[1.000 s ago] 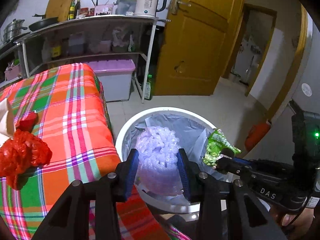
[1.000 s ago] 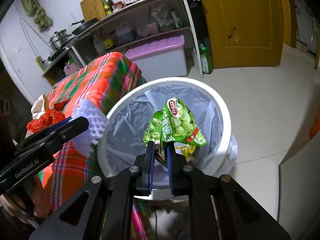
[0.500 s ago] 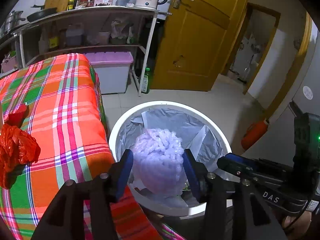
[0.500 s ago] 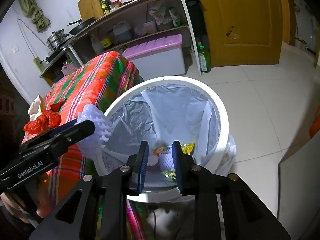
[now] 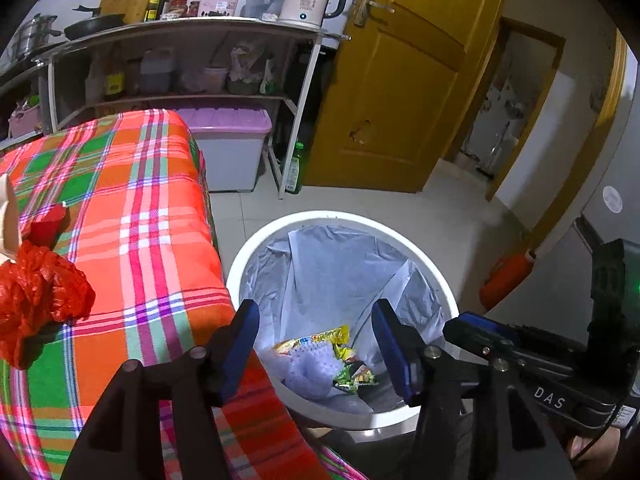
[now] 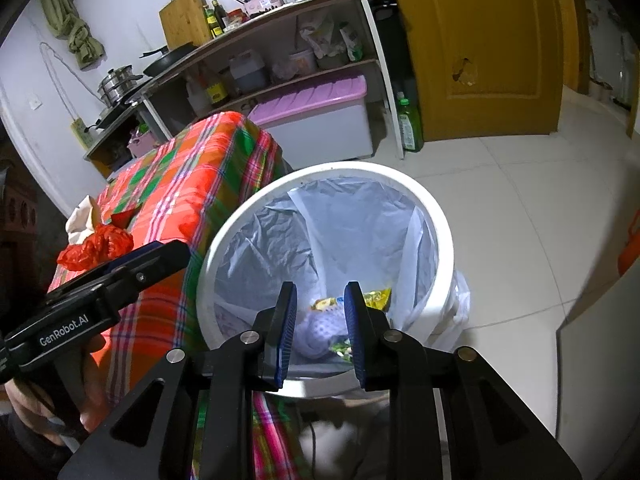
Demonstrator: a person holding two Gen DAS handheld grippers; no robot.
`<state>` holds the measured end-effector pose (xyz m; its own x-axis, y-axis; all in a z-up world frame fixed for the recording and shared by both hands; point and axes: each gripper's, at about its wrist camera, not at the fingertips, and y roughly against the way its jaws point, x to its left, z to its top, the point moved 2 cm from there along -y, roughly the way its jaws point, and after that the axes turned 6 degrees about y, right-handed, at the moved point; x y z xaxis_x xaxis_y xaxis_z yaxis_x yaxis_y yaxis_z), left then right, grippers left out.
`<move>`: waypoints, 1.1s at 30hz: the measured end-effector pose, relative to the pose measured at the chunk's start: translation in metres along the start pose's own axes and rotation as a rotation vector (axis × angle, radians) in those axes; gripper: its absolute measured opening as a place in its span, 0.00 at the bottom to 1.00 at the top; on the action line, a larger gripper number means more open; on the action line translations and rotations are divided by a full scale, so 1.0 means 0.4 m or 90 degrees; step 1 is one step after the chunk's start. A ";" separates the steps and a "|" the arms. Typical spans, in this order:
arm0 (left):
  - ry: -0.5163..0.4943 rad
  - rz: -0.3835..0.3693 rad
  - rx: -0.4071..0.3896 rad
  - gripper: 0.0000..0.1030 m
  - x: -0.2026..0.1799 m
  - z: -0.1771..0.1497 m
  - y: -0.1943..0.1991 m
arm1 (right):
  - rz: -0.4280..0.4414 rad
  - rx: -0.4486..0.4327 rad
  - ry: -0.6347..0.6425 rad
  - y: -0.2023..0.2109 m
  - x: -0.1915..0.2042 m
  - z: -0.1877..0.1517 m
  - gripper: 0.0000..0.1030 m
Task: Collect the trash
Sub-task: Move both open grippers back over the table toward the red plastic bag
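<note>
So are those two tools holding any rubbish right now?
No. The left tool, its jaws opening, and the right tool are both empty; the purple foam net lies in the bin.

One white bin (image 5: pixel 436 284) with one grey liner (image 5: pixel 328 272), one purple foam net (image 5: pixel 310 368) and two snack wrappers (image 5: pixel 320 338) inside, plus one red bag (image 5: pixel 36 292) at the checked tablecloth's (image 5: pixel 132 216) left edge.

You face a yellow wooden door (image 5: pixel 404 80), pale floor tiles (image 6: pixel 520 184), a white wall (image 6: pixel 132 4) and a metal shelf rack (image 5: pixel 184 60) holding kitchenware.
</note>
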<state>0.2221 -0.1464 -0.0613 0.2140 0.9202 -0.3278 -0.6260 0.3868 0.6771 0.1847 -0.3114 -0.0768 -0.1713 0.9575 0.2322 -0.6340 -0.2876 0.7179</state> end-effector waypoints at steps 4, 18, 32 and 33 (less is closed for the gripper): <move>0.002 0.005 -0.022 0.56 0.003 0.000 0.039 | 0.006 -0.026 0.006 0.030 0.016 0.003 0.25; 0.016 0.050 -0.111 0.56 0.040 -0.009 0.215 | 0.051 -0.099 0.042 0.130 0.110 0.014 0.25; 0.033 0.088 -0.162 0.56 0.108 -0.038 0.339 | 0.062 -0.097 0.098 0.145 0.220 0.004 0.25; 0.035 0.090 -0.164 0.56 0.113 -0.041 0.346 | 0.062 -0.096 0.101 0.142 0.226 0.003 0.25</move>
<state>0.1330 -0.0522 0.0068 0.0747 0.9563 -0.2825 -0.8181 0.2208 0.5309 0.1339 -0.2413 -0.0142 -0.3454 0.9208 0.1814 -0.7118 -0.3830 0.5888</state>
